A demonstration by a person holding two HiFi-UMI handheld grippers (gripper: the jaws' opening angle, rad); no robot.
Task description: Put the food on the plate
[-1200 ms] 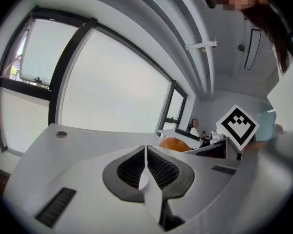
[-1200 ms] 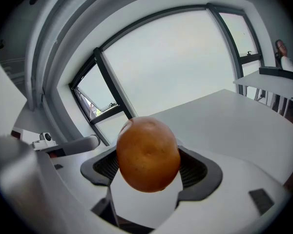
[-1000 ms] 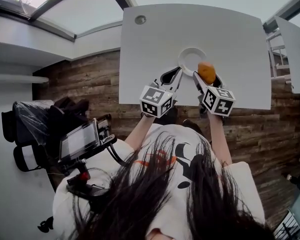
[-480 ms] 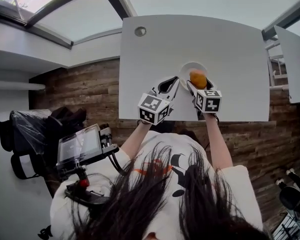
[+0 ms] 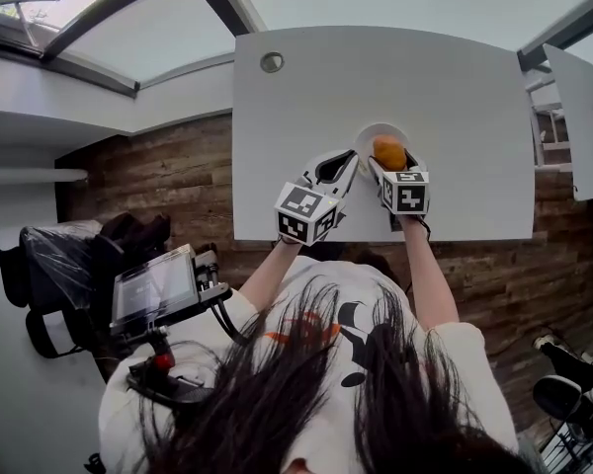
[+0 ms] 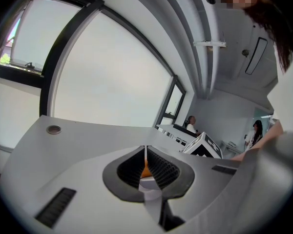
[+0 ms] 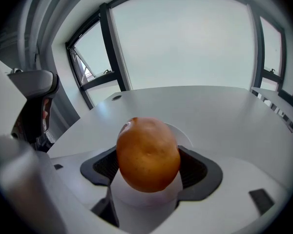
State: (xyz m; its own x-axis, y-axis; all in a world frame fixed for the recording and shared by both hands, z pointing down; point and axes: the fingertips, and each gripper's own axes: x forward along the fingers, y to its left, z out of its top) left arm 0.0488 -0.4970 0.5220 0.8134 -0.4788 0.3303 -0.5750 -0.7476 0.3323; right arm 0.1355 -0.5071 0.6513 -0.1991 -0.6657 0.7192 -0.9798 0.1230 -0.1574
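— Right tool (image 5: 387,162), state?
— Clamped on the orange (image 7: 147,154), over the white plate (image 5: 367,134) near the desk's (image 5: 455,87) near edge.
— Left tool (image 5: 348,158)?
— Jaws together, empty, just left of the plate.

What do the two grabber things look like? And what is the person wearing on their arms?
The left gripper and the right gripper are pale grey plastic claws. Inside the jaws sit black ribbed pads. Each carries a cube with black-and-white square markers. The person wears a white short-sleeved T-shirt, so the forearms are bare.
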